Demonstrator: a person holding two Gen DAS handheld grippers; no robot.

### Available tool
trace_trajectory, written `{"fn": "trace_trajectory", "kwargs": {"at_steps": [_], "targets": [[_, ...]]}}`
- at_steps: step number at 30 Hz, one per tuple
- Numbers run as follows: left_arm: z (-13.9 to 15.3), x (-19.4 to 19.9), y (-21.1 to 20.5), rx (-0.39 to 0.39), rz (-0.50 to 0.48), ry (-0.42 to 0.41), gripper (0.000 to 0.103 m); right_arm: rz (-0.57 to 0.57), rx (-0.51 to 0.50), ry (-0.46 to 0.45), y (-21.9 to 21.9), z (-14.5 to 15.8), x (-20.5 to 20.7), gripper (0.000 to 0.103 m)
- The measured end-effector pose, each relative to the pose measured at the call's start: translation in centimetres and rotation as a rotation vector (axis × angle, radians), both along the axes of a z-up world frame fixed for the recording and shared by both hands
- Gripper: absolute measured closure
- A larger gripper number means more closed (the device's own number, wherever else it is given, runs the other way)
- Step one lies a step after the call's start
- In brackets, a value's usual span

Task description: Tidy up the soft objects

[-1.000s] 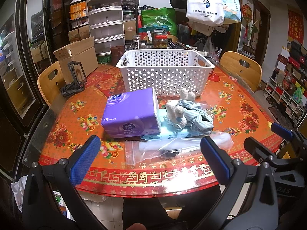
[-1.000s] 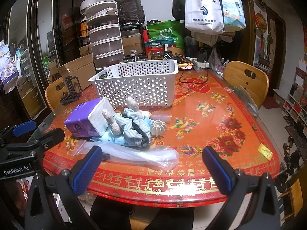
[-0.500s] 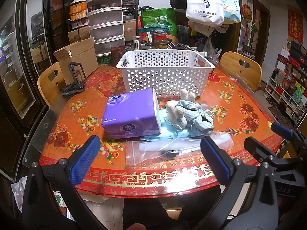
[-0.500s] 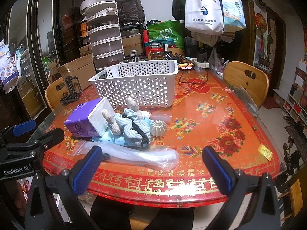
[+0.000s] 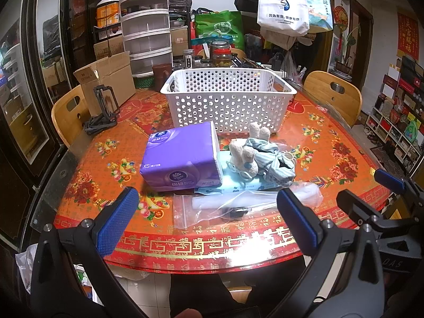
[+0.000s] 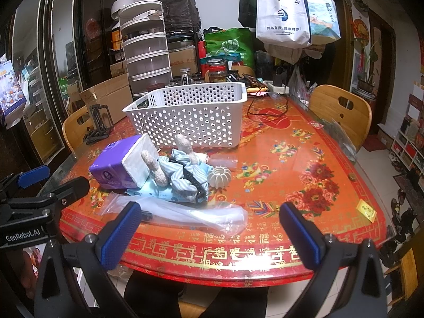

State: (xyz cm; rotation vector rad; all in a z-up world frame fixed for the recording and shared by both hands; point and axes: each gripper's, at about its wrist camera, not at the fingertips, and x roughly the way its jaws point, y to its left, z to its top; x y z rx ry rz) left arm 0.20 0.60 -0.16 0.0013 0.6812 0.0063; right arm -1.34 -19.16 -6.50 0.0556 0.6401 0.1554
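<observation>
I have both grippers held off the near edge of the table (image 5: 352,143), nothing in either. Left gripper (image 5: 206,220) fingers spread wide, blue pads (image 5: 116,221) empty. Right gripper (image 6: 212,234) the same, fingers wide apart, empty, to the right of the left one

Landmark: white perforated basket (image 5: 228,100), standing on the table toward the far side; I can't see any soft item inside it through the holes

Soft stuff sits in a pile just in front of the basket. Purple tissue pack (image 5: 182,159) at front-left of the basket, lying flat. Cream knitted baby socks (image 5: 242,156) just right of the pack, touching it, a second pair (image 5: 259,131) closer to the basket. Blue striped cloth item (image 5: 275,161) bunched right of the socks, on a light blue packet (image 5: 235,180). Clear zip bag (image 5: 228,206) lies nearest the table edge, in front of the pile, dark small thing inside, can't tell what. White ribbed round object (image 6: 219,177) at the right side of the pile, in front of the basket

Wooden chair (image 5: 334,95) to the right of the basket, cardboard box (image 5: 106,79) to its left
</observation>
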Motion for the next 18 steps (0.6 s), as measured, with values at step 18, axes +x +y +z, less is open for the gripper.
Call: {"fn": "trace_trajectory", "kwargs": {"at_steps": [18], "targets": [[-1.8, 2.0, 3.0, -0.026, 0.029, 0.013, 0.0, 0.02, 0.0, 0.01, 1.6, -0.2, 1.3, 0.0]]}}
